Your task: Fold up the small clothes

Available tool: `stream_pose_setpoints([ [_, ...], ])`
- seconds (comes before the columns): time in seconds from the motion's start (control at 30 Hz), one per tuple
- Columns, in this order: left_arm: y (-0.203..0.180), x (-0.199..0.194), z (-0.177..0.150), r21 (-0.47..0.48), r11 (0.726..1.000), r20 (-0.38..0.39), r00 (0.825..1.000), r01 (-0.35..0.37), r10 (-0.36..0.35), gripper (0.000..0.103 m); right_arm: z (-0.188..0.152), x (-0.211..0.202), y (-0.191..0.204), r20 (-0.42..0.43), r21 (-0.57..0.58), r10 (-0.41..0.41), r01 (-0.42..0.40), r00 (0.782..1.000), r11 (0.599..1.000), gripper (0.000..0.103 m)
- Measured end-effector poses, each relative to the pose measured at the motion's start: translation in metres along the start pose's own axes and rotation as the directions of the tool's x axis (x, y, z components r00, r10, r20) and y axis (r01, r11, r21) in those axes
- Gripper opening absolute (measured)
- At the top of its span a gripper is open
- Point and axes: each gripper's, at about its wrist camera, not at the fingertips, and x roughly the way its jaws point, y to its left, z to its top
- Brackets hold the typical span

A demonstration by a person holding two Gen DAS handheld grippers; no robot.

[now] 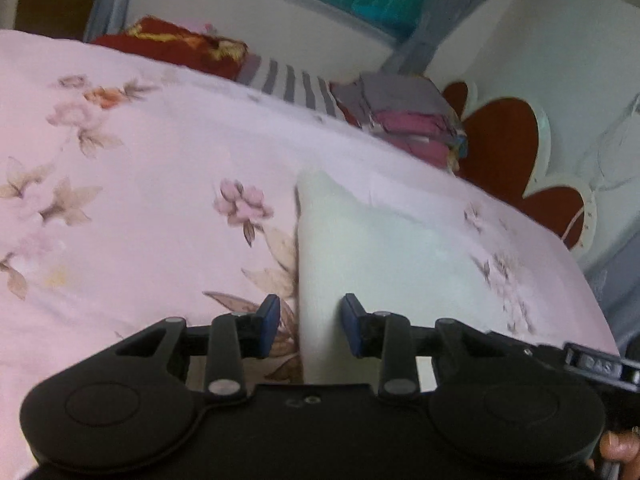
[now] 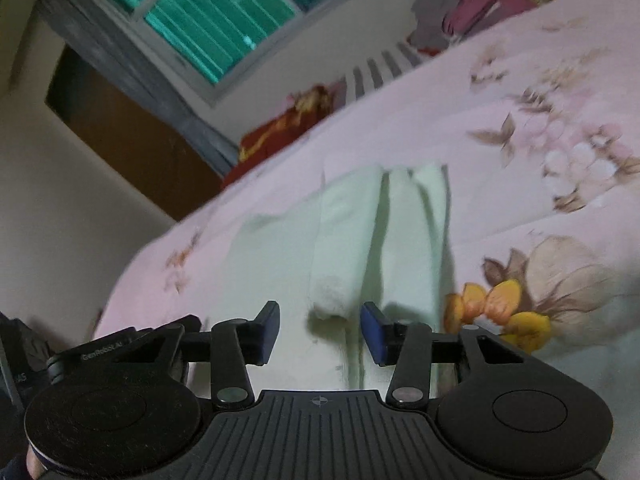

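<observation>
Garment: your pale mint cloth point(image 1: 360, 248) lies flat on the bed, soft and matte, running from centre toward 6 o'clock in both views.
Folds: only your right wrist view shows it as long lengthwise pleats point(image 2: 400, 240) with a fuzzy rolled end at centre.
Left gripper point(image 1: 308, 326): your jaws stand apart, blue pads clear of the cloth, whose left edge shows between them.
Right gripper point(image 2: 320, 332): jaws apart, nothing pinched; the rolled end sits between the pads.
Writing: "GenRobot.AI" reads on your right gripper's arm; the letters on the left are too blurred.
Sheet: pink floral bedsheet point(image 1: 140, 200), smooth cotton look.
Pile: folded clothes point(image 1: 408, 120) at 1 o'clock, striped fabric beside.
Headboard: red petal-shaped panels point(image 1: 500, 140), seen only from the left wrist.
Window: green-tinted glass point(image 2: 208, 28) at 11 o'clock.
</observation>
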Motion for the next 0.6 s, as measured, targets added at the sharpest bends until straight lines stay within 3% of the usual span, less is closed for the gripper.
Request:
stream_pose_setpoints([
  [0.13, 0.004, 0.003, -0.002, 0.037, 0.999, -0.013, 1.000, -0.010, 0.011, 0.033, -0.001, 0.020, 0.002, -0.039, -0.009, -0.042, 0.041, 0.998, 0.999, 0.046],
  [0.27, -0.005, -0.003, -0.001, 0.088, 0.996, 0.013, 1.000, -0.012, 0.011, 0.026, 0.003, 0.032, 0.014, -0.055, -0.057, -0.061, 0.058, 0.997, 0.997, 0.045],
  [0.3, -0.008, -0.003, -0.002, 0.105, 0.994, 0.026, 1.000, -0.016, 0.013, 0.025, 0.003, 0.037, 0.016, -0.057, -0.071, -0.066, 0.062, 0.996, 0.996, 0.039],
  [0.33, -0.010, -0.001, -0.001, 0.120, 0.993, 0.017, 1.000, -0.014, 0.012, 0.021, 0.002, 0.039, 0.019, -0.060, -0.091, -0.082, 0.077, 0.995, 0.993, 0.018],
  [0.53, -0.048, -0.013, 0.003, 0.227, 0.974, 0.035, 0.999, -0.012, 0.004, 0.019, 0.005, 0.015, 0.027, -0.005, -0.131, -0.085, 0.084, 0.996, 0.988, 0.013],
  [0.6, -0.068, -0.004, -0.003, 0.303, 0.953, -0.013, 1.000, -0.012, 0.017, 0.021, 0.007, -0.004, 0.026, 0.023, -0.157, -0.111, 0.114, 0.994, 0.981, 0.013],
])
